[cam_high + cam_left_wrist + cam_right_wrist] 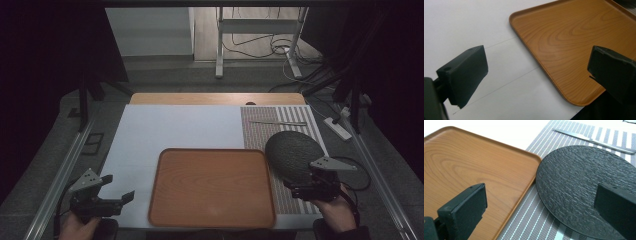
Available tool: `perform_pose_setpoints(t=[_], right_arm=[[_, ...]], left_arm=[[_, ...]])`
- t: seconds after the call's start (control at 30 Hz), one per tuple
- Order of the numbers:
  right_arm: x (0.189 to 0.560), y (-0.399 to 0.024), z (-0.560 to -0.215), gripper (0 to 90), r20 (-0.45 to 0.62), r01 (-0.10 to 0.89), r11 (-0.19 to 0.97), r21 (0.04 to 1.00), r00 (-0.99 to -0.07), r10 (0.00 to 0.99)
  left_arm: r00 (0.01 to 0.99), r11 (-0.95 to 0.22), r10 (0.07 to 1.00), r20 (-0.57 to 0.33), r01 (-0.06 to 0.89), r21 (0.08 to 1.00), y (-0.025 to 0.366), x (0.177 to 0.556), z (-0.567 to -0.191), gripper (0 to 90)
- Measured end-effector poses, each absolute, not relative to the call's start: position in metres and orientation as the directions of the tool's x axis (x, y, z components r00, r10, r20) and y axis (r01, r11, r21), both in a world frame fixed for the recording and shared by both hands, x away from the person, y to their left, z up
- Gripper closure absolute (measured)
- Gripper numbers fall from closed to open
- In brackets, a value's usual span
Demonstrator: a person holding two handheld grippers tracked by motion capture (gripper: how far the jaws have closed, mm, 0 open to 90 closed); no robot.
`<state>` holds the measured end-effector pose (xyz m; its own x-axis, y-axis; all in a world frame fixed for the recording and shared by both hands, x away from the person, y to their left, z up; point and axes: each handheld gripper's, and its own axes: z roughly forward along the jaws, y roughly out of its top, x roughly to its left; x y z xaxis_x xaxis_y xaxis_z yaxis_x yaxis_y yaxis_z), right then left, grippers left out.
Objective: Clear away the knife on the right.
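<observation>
A round, dark, rough-textured slate plate (292,154) is seen lying on a grey-and-white striped placemat (260,131) at the right of the white surface (175,127), just beside a rectangular wooden tray (212,187) with rounded corners. The right hand-held gripper (296,186) is held at the plate's near edge — jaws spread wide, nothing grasped. The left hand-held gripper (120,192) is held over the surface left of the tray, likewise released. A slim metal knife (594,141) is laid on the placemat beyond the plate.
</observation>
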<state>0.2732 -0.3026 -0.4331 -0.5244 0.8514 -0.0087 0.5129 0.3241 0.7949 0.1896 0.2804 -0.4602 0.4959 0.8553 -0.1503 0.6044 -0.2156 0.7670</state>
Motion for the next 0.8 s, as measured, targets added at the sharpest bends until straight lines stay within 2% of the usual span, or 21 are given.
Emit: perform_pose_setpoints(t=[0.3,0.8], right_arm=[[0.283,-0.298,-0.437,0.0,-0.055,0.511,0.377,0.772,-0.538,0.841],[0.305,-0.298,-0.443,0.0,-0.041,0.529,0.372,0.763,-0.535,0.844]], left_arm=[[0.494,-0.216,0.856,-0.151,0.609,0.764,0.280,0.190,-0.460,3.2],[0.493,-0.214,0.856,-0.156,0.612,0.761,0.281,0.191,-0.461,3.2]])
